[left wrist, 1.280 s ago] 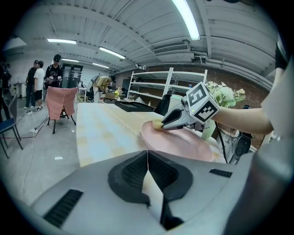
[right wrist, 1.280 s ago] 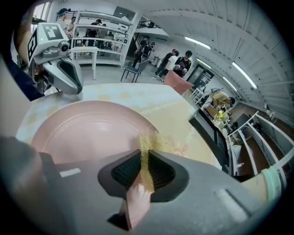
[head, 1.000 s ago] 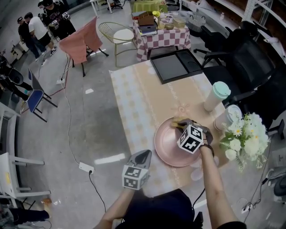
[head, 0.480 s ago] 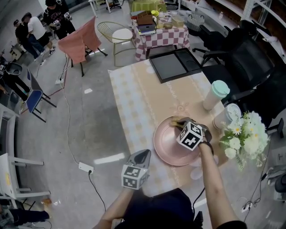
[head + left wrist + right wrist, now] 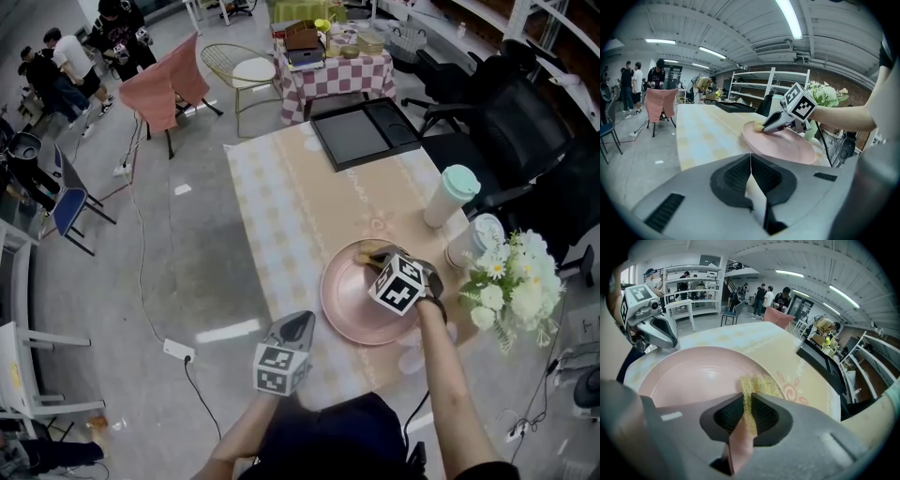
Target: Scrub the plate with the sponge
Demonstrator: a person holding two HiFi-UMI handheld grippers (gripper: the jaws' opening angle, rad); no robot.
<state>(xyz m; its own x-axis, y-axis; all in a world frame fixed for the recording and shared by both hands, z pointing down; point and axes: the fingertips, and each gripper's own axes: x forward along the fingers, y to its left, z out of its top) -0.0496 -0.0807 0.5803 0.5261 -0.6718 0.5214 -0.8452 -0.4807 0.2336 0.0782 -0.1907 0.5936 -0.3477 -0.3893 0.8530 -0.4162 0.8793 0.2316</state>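
Right gripper point(image 5: 382, 260): jaws clamped on yellow sponge point(image 5: 761, 385); sponge pressed flat against far rim of pink plate point(image 5: 693, 376), its outer edge level with the rim.

Plate point(image 5: 345, 302): resting on near right part of table point(image 5: 300, 206), near rim close to table's near edge; most of the dish bare on the side toward the person.

Left gripper point(image 5: 300, 325): jaws together, nothing between them; held at table's near left edge, well apart from plate rim.

Far end of table: black tray point(image 5: 366, 136), flush with far edge. Wide bare stretch of tablecloth between tray and plate.

Right edge of table: mint-lidded cup point(image 5: 450, 197), second lidded cup point(image 5: 475, 242), white flowers point(image 5: 511, 281), all crowded just beside plate's right rim; little free room on that side.
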